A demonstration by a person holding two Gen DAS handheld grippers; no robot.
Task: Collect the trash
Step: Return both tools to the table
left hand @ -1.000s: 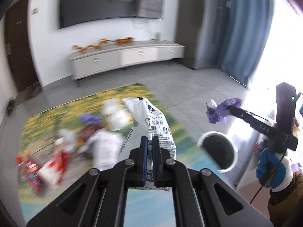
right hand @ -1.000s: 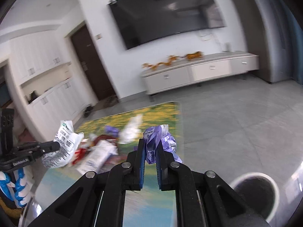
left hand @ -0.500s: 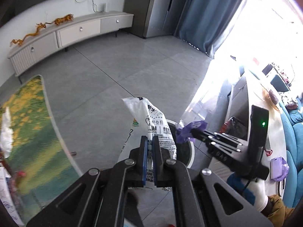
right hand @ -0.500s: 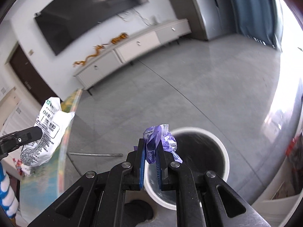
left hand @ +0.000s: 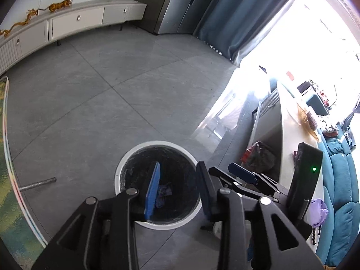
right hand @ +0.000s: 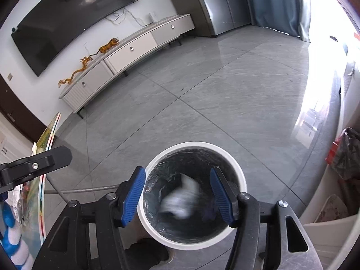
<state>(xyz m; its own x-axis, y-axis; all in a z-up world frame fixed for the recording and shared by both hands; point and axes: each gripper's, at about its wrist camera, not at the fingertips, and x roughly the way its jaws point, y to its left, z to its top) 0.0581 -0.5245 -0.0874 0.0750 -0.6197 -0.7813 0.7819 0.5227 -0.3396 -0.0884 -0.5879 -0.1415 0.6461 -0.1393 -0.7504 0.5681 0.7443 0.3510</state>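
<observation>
Right claw (right hand: pixel 177 193): jaws opening, nothing between them, poised over the white bin (right hand: pixel 236 171). Below it, inside the black liner, a blurred white wrapper (right hand: pixel 182 202), apparently mid-fall. Left claw (left hand: pixel 177 184): jaws opening, empty, above the same bin; purple wrapper (left hand: pixel 163 192) at the bottom. Beyond: grey floor (right hand: pixel 202 103); table (left hand: pixel 9 202) edge to the left.

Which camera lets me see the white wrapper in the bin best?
The right wrist view: the white wrapper, blurred, shows between the opening jaws inside the bin. In the left wrist view only the purple wrapper shows in the bin; the white one isn't visible.
</observation>
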